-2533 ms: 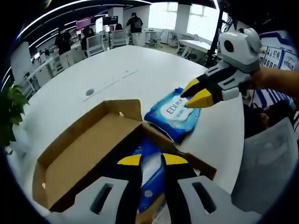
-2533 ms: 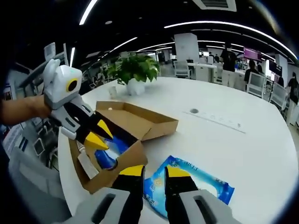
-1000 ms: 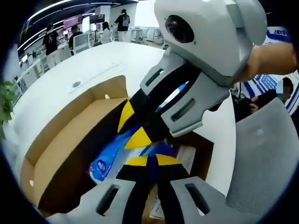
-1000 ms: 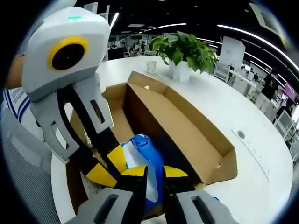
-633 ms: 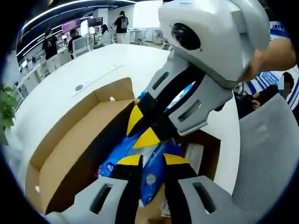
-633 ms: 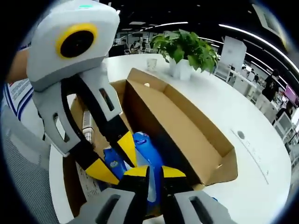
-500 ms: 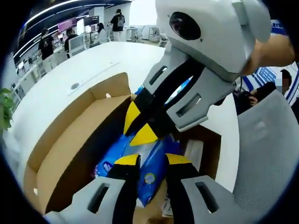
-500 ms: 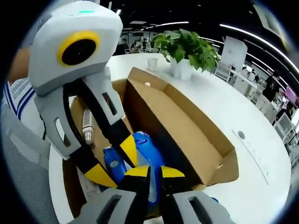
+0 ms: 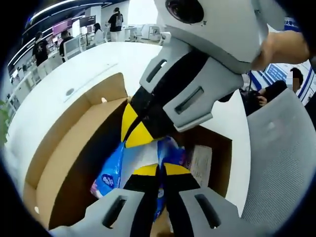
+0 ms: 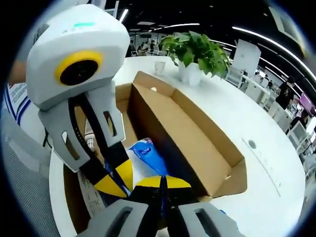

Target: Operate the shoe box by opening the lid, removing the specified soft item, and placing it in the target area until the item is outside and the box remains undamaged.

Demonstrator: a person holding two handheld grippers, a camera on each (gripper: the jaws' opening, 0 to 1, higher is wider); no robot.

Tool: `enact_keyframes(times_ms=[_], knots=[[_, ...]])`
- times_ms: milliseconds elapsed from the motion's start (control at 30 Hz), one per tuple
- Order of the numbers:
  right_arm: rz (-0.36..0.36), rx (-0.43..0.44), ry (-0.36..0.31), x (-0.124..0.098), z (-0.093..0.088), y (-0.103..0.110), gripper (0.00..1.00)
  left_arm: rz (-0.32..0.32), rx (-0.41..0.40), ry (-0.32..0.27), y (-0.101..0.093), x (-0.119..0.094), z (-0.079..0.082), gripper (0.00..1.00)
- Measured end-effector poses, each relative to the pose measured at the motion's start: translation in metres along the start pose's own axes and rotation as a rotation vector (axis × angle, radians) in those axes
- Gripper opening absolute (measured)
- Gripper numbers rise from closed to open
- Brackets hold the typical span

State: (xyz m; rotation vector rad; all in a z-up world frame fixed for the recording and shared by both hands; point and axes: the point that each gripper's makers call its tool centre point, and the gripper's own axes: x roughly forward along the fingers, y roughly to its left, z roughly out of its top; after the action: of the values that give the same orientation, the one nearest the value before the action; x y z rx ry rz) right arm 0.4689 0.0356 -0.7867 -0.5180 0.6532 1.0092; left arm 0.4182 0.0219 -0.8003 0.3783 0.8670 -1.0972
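One open cardboard shoe box (image 9: 59, 163) sits at the near edge of a round white table (image 9: 94, 64), lid (image 10: 197, 143) folded back flat on the tabletop. Inside: one blue-and-white soft pack (image 9: 136, 165) of wipes, lying along the box floor, plus a printed paper sheet (image 9: 200, 165) against the box's end wall. In the right gripper view a sliver of blue shows on the table just outside the box's near corner; can't tell what it is.

Two tools, both down in the box. Left tool (image 9: 159, 170): yellow tips together, pinched on the upper edge of the soft pack, wrapper bunched between them. Right tool (image 10: 162, 181): tips pressed together w/ no gap, sitting at the pack's end; they look clamped on the wrapper, but the contact itself is hidden under the tips. In each view the other tool reaches in steeply from above, tips meeting the pack right beside that view's own tips, so the two crowd the same spot. A hand (image 9: 284, 47) holds the right tool's body at upper right of the left gripper view.

Room: box walls are low, open above. Table beyond the lid is bare white, wide. One potted plant (image 10: 197, 52) and a small cup (image 10: 161, 66) stand at the far table edge, well apart from the box. A grey chair (image 9: 281, 163) is just off the table edge by the box.
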Motion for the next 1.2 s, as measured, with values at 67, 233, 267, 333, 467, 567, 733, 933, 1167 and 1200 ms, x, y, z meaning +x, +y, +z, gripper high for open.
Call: enact_keyframes(times_ms=[67,233,267,333,467,567,733,933,1167,1200], knots=[[0.003,0.001,-0.008,-0.001,0.003,0.001,0.00,0.000,-0.007,-0.005,-0.001,-0.002,0.001,0.00],[0.004,-0.007,-0.023,-0.003,0.011,0.001,0.00,0.013,0.004,-0.017,0.000,-0.011,0.005,0.00],[0.003,-0.007,-0.025,-0.004,0.012,0.001,0.00,0.016,0.006,-0.018,0.000,-0.013,0.005,0.00],[0.004,-0.008,-0.031,-0.005,0.016,0.002,0.00,0.022,0.009,-0.020,0.001,-0.017,0.005,0.00],[0.005,-0.024,-0.040,-0.005,0.024,0.003,0.00,0.035,0.007,-0.027,0.003,-0.023,0.004,0.00],[0.005,-0.030,-0.046,-0.006,0.028,0.004,0.00,0.042,0.003,-0.034,0.003,-0.029,0.006,0.00],[0.003,-0.046,-0.058,-0.009,0.038,0.006,0.00,0.052,0.010,-0.045,0.003,-0.036,0.009,0.00],[-0.004,-0.059,-0.072,-0.016,0.047,0.005,0.00,0.063,0.022,-0.056,0.001,-0.047,0.017,0.00],[-0.016,-0.070,-0.094,-0.026,0.058,0.002,0.00,0.077,0.044,-0.069,-0.001,-0.058,0.029,0.00],[-0.018,-0.073,-0.097,-0.028,0.060,0.002,0.00,0.079,0.048,-0.071,-0.002,-0.059,0.031,0.00]])
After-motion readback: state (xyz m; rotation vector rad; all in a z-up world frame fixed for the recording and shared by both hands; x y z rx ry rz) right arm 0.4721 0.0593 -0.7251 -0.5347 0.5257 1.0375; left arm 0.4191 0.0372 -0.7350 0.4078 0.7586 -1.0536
